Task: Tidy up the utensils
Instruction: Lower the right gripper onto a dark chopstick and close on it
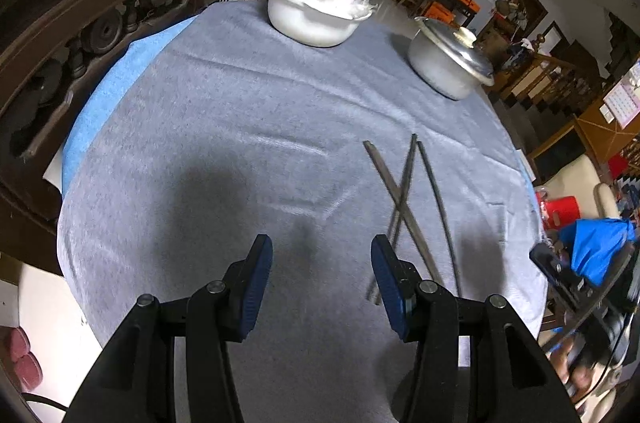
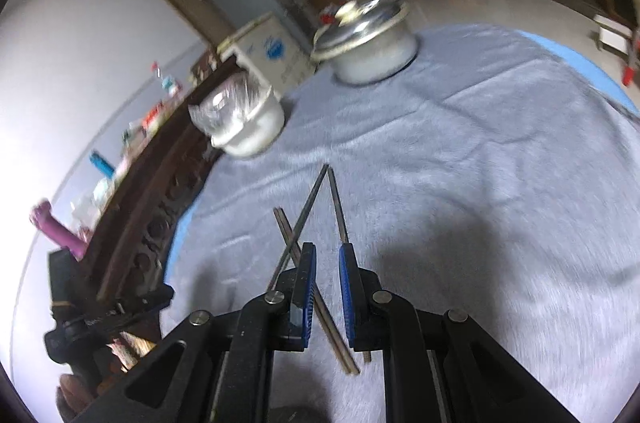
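Observation:
Several dark chopsticks (image 1: 404, 191) lie loosely crossed on the grey tablecloth (image 1: 224, 111), right of centre in the left wrist view. My left gripper (image 1: 322, 255) is open and empty, low over the cloth, its right finger beside the chopsticks' near ends. In the right wrist view the chopsticks (image 2: 308, 231) lie under and ahead of my right gripper (image 2: 327, 263). Its jaws stand a narrow gap apart above them, holding nothing. My right gripper also shows at the right edge of the left wrist view (image 1: 560, 271).
A white pot with a clear plastic bag over it (image 1: 320, 3) stands at the table's far side. A lidded metal pot (image 1: 450, 63) stands at the far right. A carved dark wooden cabinet (image 1: 80, 23) borders the table on the left.

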{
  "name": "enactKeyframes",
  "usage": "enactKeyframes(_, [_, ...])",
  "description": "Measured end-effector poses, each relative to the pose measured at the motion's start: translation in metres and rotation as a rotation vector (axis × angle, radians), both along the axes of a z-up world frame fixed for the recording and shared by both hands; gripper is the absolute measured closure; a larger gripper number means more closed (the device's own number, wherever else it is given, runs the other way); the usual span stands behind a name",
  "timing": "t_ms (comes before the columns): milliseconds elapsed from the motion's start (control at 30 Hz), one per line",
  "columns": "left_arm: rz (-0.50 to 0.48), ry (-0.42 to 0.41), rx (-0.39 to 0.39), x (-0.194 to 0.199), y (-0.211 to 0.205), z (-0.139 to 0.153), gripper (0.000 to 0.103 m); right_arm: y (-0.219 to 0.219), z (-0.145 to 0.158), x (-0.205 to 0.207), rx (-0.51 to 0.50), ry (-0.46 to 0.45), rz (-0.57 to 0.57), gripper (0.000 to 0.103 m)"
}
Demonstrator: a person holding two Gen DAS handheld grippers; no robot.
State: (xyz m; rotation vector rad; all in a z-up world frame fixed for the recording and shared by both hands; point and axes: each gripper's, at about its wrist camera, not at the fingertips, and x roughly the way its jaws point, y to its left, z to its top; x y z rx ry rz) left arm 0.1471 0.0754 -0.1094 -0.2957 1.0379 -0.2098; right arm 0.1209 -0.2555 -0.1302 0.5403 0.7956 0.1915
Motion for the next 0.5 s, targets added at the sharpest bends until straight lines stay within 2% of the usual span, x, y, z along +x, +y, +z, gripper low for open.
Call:
enactKeyframes(200, [-0.024,-0.002,0.053,0.018,0.001,-0.005,0.051,0.025,-0.014,0.077,-0.097,0.096,0.151,0.089])
enactKeyframes(233, [-0.028,-0.001,0.064,0.021,0.002,-0.006,0.051,0.03,-0.019,0.092,-0.117,0.122,0.176,0.088])
enactKeyframes(267, [-0.032,0.0,0.079,0.025,0.002,-0.007,0.051,0.035,-0.024,0.106,-0.14,0.15,0.191,0.081])
enactKeyframes(300, [-0.034,0.001,0.087,0.028,0.003,-0.007,0.051,0.038,-0.028,0.115,-0.155,0.163,0.195,0.077])
enactKeyframes(500, [-0.074,-0.007,0.146,0.05,-0.001,-0.007,0.051,0.054,-0.05,0.16,-0.237,0.204,0.226,0.078])
